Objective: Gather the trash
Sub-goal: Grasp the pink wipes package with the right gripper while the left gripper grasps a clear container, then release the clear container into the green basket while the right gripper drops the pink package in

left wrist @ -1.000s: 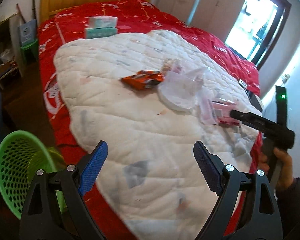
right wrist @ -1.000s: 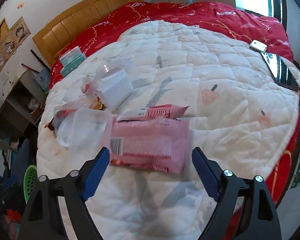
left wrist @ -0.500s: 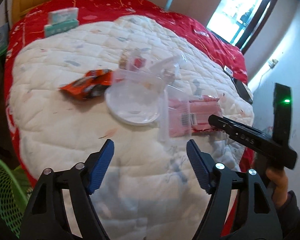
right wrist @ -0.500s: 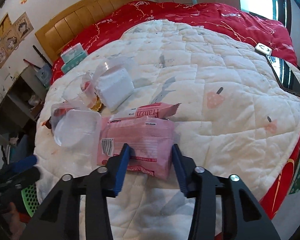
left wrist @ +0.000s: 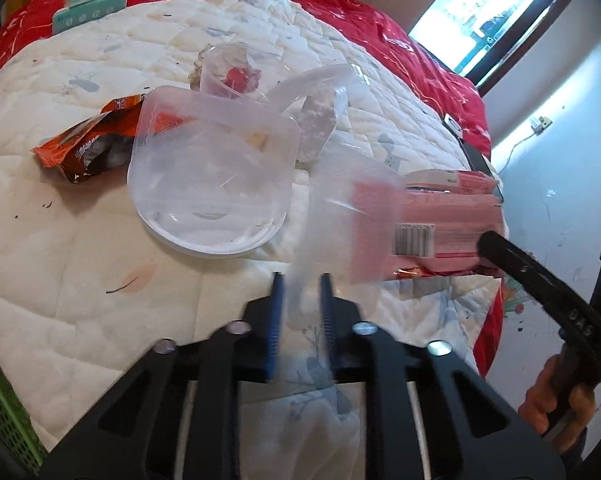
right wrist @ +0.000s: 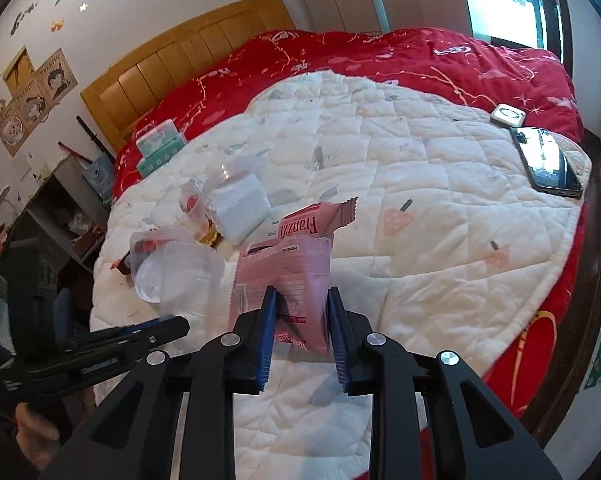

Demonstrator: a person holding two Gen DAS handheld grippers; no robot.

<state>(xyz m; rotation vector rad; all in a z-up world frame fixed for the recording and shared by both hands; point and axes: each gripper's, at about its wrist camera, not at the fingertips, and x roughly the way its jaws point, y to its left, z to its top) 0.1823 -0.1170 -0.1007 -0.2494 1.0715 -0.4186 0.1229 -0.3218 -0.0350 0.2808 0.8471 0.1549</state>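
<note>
My right claw (right wrist: 301, 322) is pinching the near end of a pink snack wrapper (right wrist: 286, 280), lifting it off the white quilt (right wrist: 420, 208). My left claw (right wrist: 156, 330) is reaching in from the left, beside a clear plastic container (right wrist: 180, 276). A phone (right wrist: 546, 162) is lying at the quilt's far right edge.
</note>
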